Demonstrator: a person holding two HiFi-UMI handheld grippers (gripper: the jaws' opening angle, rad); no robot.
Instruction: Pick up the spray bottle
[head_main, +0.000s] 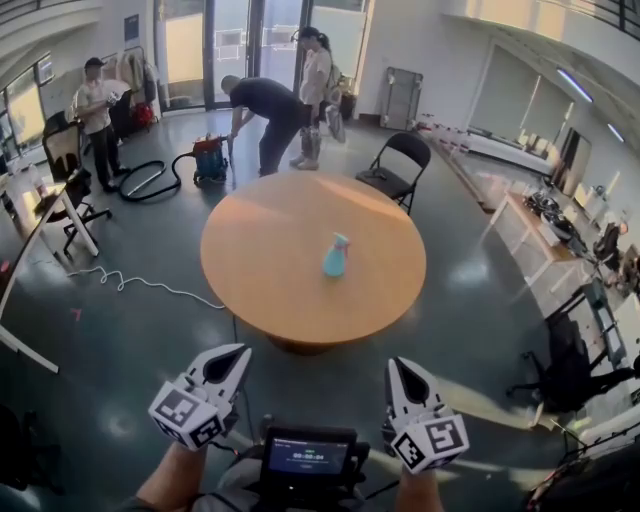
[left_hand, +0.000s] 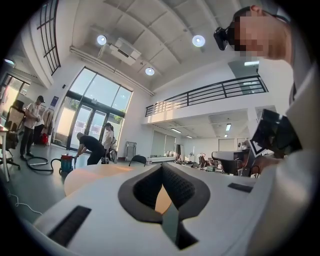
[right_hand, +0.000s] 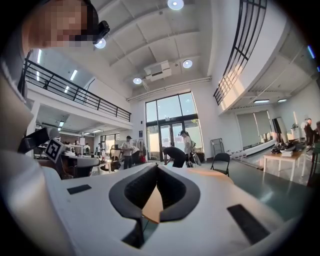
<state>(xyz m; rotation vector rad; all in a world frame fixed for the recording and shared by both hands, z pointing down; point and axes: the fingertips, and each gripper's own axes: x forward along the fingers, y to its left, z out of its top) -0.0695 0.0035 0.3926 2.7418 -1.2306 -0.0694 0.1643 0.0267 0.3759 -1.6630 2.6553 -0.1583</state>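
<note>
The fingers (left_hand: 181, 188) of the left gripper (head_main: 232, 356) are closed tip to tip with nothing between them. The right gripper (head_main: 401, 370) has its fingers (right_hand: 176, 190) closed and empty as well. Both grippers point level, side by side, toward a round wooden tabletop (head_main: 262, 262), short of its near edge. A small screen device (head_main: 307, 456) sits between them. The teal spray bottle (head_main: 336, 256) stands upright near the tabletop's middle, well apart from both grippers. Beyond the tabletop are a black folding chair (head_main: 398, 168) and a red vacuum cleaner (head_main: 209, 160), with a person bending over (head_main: 262, 105) beside it.
</note>
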